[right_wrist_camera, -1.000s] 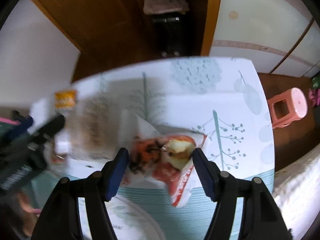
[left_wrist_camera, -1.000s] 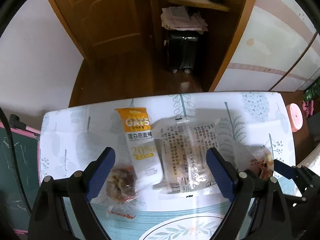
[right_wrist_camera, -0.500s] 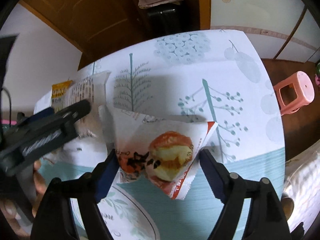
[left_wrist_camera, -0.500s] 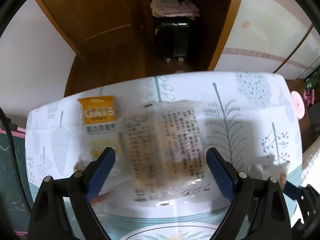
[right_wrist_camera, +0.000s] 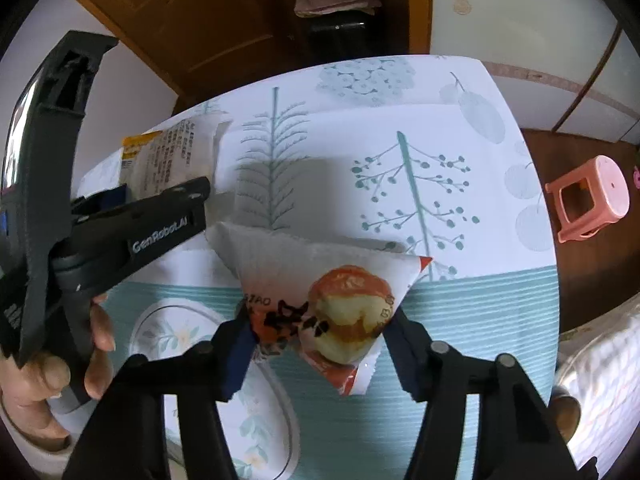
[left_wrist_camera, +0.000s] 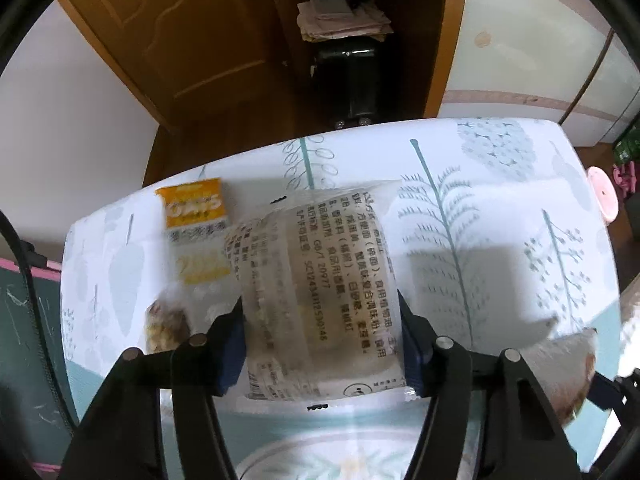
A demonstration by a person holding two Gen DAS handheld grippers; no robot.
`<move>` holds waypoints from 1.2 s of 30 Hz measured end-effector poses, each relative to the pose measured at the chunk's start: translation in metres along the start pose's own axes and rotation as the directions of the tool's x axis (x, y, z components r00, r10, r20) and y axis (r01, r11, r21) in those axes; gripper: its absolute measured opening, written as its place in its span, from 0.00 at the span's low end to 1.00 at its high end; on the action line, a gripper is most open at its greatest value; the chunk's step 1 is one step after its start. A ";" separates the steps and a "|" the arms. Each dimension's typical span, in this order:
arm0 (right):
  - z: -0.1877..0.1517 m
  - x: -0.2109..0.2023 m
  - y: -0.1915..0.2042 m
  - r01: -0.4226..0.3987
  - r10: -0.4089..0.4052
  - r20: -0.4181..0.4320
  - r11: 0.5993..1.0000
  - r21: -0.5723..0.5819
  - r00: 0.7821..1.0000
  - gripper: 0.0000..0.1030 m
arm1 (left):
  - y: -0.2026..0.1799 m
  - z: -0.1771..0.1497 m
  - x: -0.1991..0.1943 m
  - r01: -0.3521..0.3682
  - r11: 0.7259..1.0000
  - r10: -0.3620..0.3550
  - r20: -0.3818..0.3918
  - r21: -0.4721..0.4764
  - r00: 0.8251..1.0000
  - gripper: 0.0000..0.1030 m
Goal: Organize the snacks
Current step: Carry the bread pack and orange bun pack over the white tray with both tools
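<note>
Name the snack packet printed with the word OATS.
The orange-and-white packet, lying left of the clear packet; the others show no such word.

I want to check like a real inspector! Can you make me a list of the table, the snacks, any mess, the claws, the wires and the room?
Surface: table with a tree-print cloth.
Job's things: clear noodle pack, red-and-white bun pack, yellow oats bar, a clear snack pack.
Clutter: nothing seen.
Claws: left claw has just closed onto the noodle pack; right claw has just closed onto the bun pack.
Cables: black cable at the left edge.
Surroundings: pink stool, wooden door, black suitcase.
</note>
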State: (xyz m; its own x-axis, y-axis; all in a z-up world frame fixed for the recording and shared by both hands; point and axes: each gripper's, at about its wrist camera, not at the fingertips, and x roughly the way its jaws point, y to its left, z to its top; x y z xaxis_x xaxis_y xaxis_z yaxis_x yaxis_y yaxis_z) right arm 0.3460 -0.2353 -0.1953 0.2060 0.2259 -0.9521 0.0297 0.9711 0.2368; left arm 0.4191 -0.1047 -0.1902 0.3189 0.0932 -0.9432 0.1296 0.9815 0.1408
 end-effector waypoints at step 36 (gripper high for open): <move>-0.271 -0.304 0.079 -0.055 0.135 0.539 0.985 -0.162 0.832 0.58 | 0.074 -0.308 -0.370 0.121 0.983 -0.170 0.434 0.138 0.885 0.62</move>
State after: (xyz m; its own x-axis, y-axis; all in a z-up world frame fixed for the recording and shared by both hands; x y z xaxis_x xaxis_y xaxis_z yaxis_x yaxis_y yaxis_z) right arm 0.0212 -0.2059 0.0602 0.7023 0.2775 -0.6555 -0.1405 0.9568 0.2546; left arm 0.0214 -0.0147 0.0768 0.6674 -0.1571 -0.7279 0.2958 0.9530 0.0655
